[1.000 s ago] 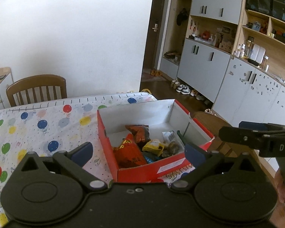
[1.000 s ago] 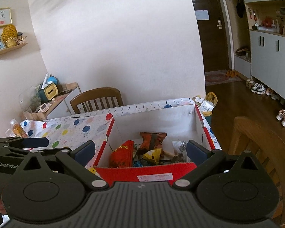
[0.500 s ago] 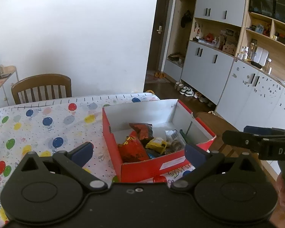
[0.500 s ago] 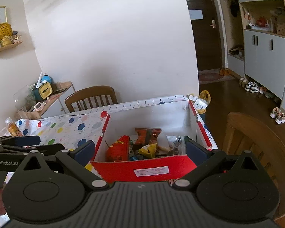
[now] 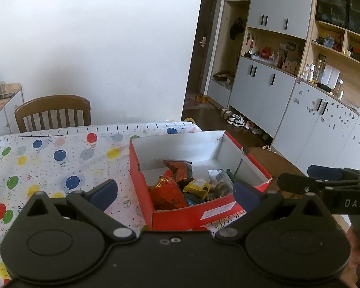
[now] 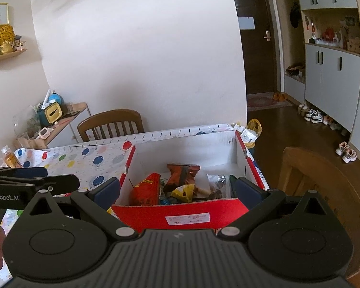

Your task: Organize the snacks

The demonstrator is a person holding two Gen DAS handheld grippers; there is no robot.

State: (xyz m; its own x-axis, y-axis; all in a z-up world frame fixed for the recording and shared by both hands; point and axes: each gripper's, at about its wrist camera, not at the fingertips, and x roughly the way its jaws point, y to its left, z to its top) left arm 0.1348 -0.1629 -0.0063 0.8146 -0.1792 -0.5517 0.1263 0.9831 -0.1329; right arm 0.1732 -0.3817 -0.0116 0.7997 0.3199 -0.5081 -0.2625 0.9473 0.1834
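Hovering with fingers spread and empty, the left gripper (image 5: 175,189) and the right gripper (image 6: 177,189) have drawn back slightly from the red cardboard box (image 6: 180,212), just ahead, where the crinkled snack packets (image 6: 180,184) lie; sorting looks finished.

**Table with one box**

The table (image 5: 48,168) wears a white cloth printed with coloured balloons. A red box (image 5: 194,212) sits on it at the right end, near the front edge. The cloth left of the box lies bare.
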